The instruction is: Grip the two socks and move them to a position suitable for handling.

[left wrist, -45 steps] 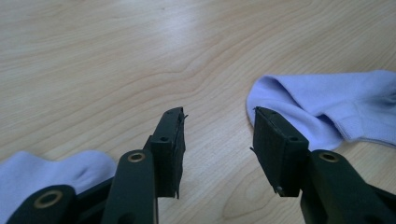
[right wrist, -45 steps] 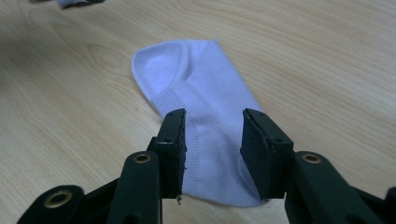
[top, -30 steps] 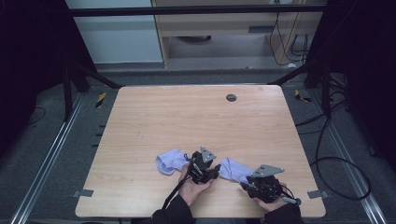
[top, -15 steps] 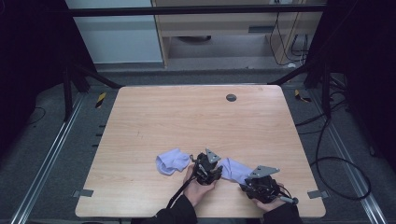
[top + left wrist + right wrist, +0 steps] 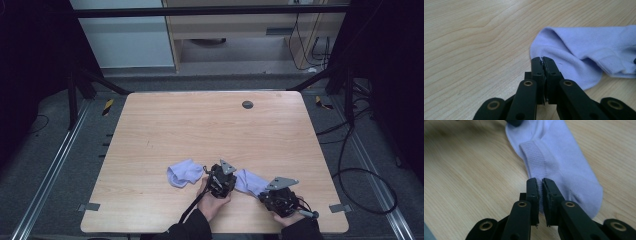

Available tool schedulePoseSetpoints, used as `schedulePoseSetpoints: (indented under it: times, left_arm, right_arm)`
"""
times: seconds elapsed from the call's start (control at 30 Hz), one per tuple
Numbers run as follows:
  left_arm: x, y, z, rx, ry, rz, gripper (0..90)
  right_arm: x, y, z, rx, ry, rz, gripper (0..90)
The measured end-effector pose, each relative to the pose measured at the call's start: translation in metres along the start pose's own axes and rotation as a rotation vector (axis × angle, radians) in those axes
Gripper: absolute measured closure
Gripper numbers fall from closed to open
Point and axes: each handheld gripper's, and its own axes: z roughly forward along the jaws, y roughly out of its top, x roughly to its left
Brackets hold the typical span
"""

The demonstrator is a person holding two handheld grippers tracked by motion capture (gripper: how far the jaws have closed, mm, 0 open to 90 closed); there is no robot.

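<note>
High view: you've got two lilac socks near the table's (image 5: 150,125) front edge. The left sock (image 5: 184,173) lies bunched just left of your left gripper (image 5: 212,176). The right sock (image 5: 250,182) runs between the two tools, one end by the left gripper's body, the other under the right gripper (image 5: 266,192). Your hands come in from the bottom edge; grey plates sit on top of both tools.

Left gripper view: your left gripper (image 5: 542,60) is clenched. Jaws have just been closing & now meet w/ a thin edge of sock (image 5: 584,52) pinched at the tips. That fabric spreads up & to the right of the jaws, folded over itself, w/ a ridge rising right at the tip. Bare wood to the left of the jaws. Which of the two socks this is, can't tell from this view.

Right gripper view: your right gripper (image 5: 540,181) is clamped too. Jaws have just been closing & stand nearly together w/ only a sliver of gap, the ribbed cuff band of the sock (image 5: 564,162) caught between the tips. The sock runs away from the jaws, up & slightly right, lying flat on the wood; its rounded end sits to the right of the jaws, close beside them. A dark part of the other tool touches the sock's far end at the top of this view.
</note>
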Motion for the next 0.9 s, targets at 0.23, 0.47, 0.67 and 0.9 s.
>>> schedulePoseSetpoints:
  times: [0.23, 0.47, 0.67, 0.9]
  left_arm:
    - [0.003, 0.0, -0.004, -0.016, -0.014, 0.009, 88.3]
    - [0.004, 0.0, -0.005, -0.013, -0.021, 0.029, 88.5]
    - [0.004, -0.001, -0.004, -0.007, -0.031, 0.039, 88.5]
    - [0.002, -0.001, -0.004, -0.002, -0.032, 0.051, 88.5]
  right_arm:
    - [-0.006, 0.008, -0.016, -0.129, -0.001, 0.068, 83.7]
    - [-0.018, 0.02, -0.025, -0.235, -0.068, 0.156, 83.8]
    - [-0.035, 0.028, -0.015, -0.212, -0.144, 0.202, 83.6]
    - [-0.055, 0.028, -0.006, -0.187, -0.202, 0.244, 82.9]
